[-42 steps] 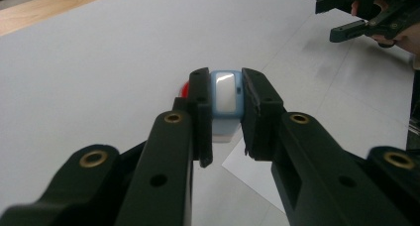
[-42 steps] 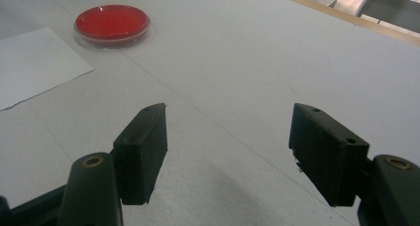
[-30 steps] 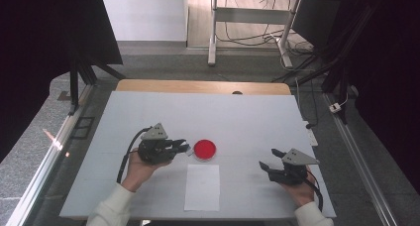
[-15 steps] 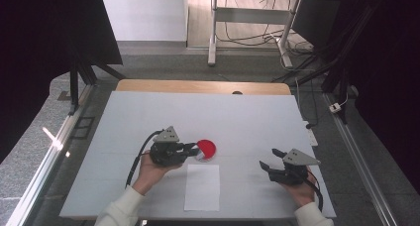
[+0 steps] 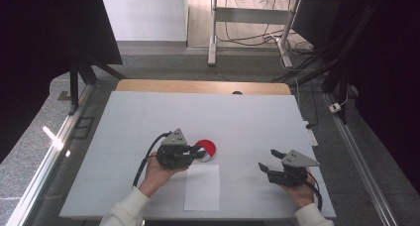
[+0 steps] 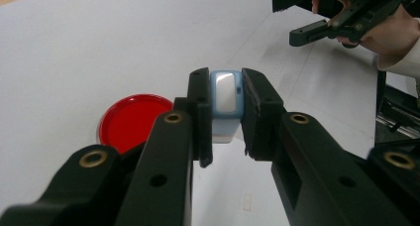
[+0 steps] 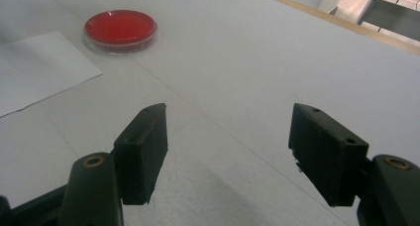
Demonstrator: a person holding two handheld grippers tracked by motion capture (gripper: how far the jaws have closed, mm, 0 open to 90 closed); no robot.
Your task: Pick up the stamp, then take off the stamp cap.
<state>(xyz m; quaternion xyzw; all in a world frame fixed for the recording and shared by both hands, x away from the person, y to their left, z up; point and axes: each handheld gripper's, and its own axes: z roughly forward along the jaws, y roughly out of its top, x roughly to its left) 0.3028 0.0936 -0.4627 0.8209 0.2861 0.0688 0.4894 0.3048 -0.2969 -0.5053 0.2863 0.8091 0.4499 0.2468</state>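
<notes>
The left gripper (image 6: 225, 118) was clamped on a small light-blue block (image 6: 226, 103) with a pale glossy face, its two black jaws pressing the block's sides so that it stood upright between them, lifted clear of the white surface (image 5: 148, 117). In the high view that left gripper (image 5: 197, 155) lay low over the surface, its tips reaching over the near-left edge of a round red dish (image 5: 207, 148); whether they touched the dish could not be told from there. In the left gripper view the red dish (image 6: 131, 121) sat on the surface just beyond and to the left of the held block. A white sheet of paper (image 5: 202, 187) lay flat just on the person's side of the dish, its far edge close to the dish rim. The right gripper (image 7: 228, 154) stood with its jaws spread wide and nothing between them, only bare surface showing in the gap. In the high view this right gripper (image 5: 270, 161) was held in the person's hand well to the right of the paper and the dish, apart from both, its jaws aimed leftward towards them. From the right gripper view the red dish (image 7: 120, 28) lay far off at upper left, with a corner of the paper (image 7: 39, 67) beside it.
</notes>
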